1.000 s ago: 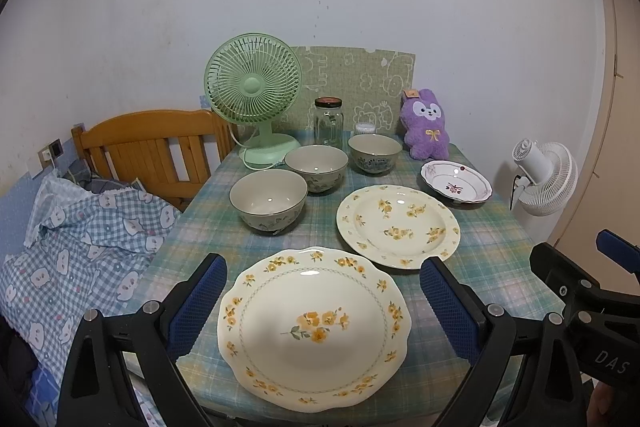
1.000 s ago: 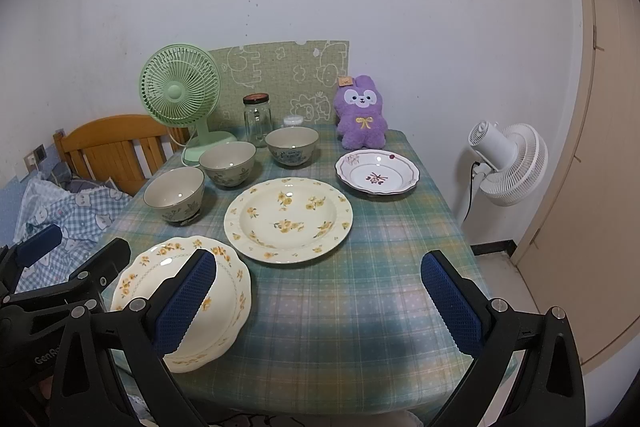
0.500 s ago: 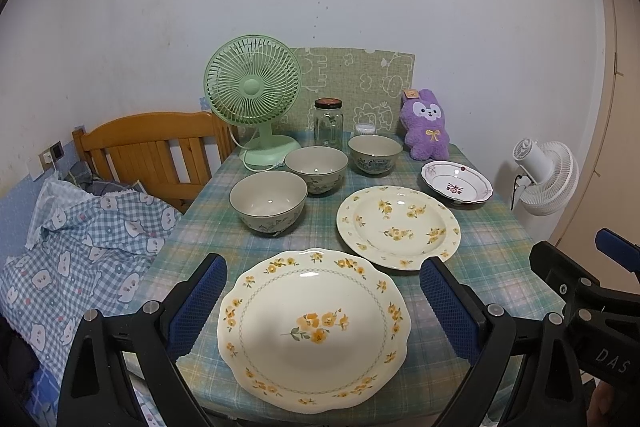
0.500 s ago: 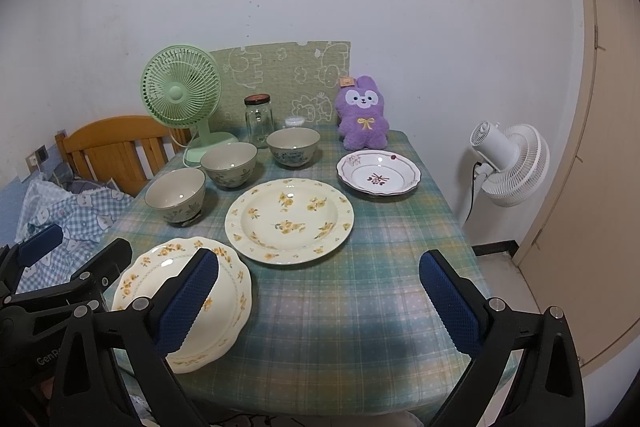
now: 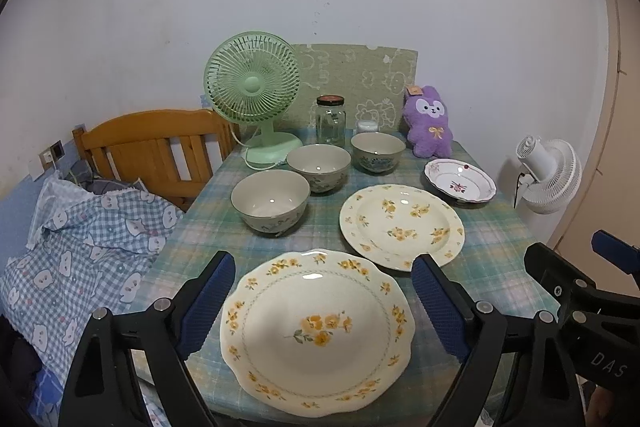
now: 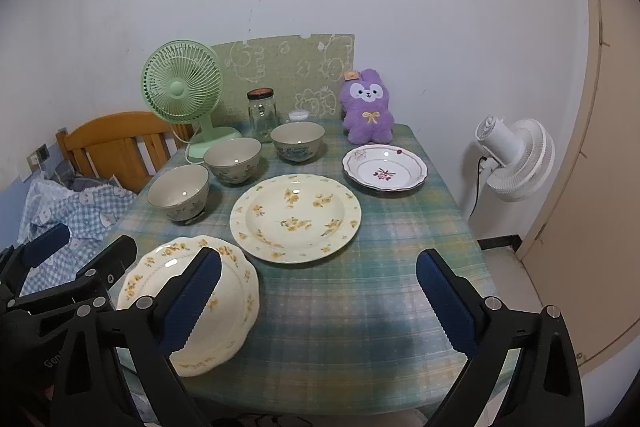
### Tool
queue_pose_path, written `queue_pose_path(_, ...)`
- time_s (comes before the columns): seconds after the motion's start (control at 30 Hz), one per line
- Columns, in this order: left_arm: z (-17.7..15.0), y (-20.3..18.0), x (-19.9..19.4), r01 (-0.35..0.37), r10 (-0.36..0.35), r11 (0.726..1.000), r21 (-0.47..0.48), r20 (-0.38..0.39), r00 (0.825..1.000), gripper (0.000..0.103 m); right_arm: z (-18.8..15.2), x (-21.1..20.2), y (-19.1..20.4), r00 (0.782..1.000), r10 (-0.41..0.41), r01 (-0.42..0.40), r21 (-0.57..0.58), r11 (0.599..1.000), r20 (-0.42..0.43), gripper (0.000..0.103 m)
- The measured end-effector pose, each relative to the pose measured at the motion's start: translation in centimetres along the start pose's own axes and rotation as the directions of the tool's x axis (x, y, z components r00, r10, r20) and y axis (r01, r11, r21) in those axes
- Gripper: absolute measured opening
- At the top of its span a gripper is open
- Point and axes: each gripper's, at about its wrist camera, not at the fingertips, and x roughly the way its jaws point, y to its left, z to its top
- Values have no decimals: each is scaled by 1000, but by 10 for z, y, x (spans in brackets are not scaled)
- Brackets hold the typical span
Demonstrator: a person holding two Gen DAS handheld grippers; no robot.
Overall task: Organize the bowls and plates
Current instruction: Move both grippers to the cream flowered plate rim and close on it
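Both grippers hover low over the near edge of the table (image 6: 360, 291), which wears a green plaid cloth. Left gripper (image 5: 320, 303) has its jaws spread wide either side of the scalloped yellow-flower plate (image 5: 316, 331); the jaws have just been closing a little, yet the blue pads stand clear of the rim on both sides, so the plate lies between them unheld. Right gripper (image 6: 316, 299) is likewise wide apart, with bare cloth between its pads and nothing gripped; its left pad overlaps the scalloped plate's right edge in the right wrist view.

Just beyond the scalloped plate lies a round yellow-flower plate (image 5: 402, 225), flat on the cloth and close to it, whether touching I cannot tell. Further back and to the right sits a small white plate with a red flower (image 5: 460, 181). Three bowls run in a diagonal line from the left toward the back: the nearest bowl (image 5: 271, 201), the middle bowl (image 5: 319, 167) and the far bowl (image 5: 378, 151), all upright and near one another.

Along the back edge stand a green desk fan (image 5: 256, 95), a glass jar (image 5: 330, 121) with a dark lid and a purple plush rabbit (image 5: 428, 123). A white fan (image 5: 548, 171) stands off the table to the right; a wooden chair (image 5: 156, 147) stands to the left.
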Motion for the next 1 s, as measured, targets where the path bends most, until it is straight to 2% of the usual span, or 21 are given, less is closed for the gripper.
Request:
queue_pose_path(0.17, 3, 9, 14, 0, 0, 1000, 13, -21, 1000, 83, 3, 15, 13, 1000, 3, -3, 10, 1000, -20, 96)
queue_pose_path(0.4, 9, 27, 35, 2, -1, 1000, 29, -35, 999, 81, 6, 36, 37, 999, -4, 5, 11, 1000, -37, 94)
queue_pose_path(0.73, 2, 48, 76, 19, -14, 999, 41, -120, 993, 79, 2, 73, 64, 994, -24, 23, -5, 1000, -105, 89)
queue_pose_path(0.83, -1, 52, 87, 20, -12, 998, 52, -155, 988, 78, -1, 85, 71, 991, -23, 23, -3, 1000, -136, 85)
queue_pose_path(1.0, -11, 61, 107, 26, -15, 999, 48, -211, 977, 77, -11, 103, 82, 983, -32, 32, -4, 999, -180, 85)
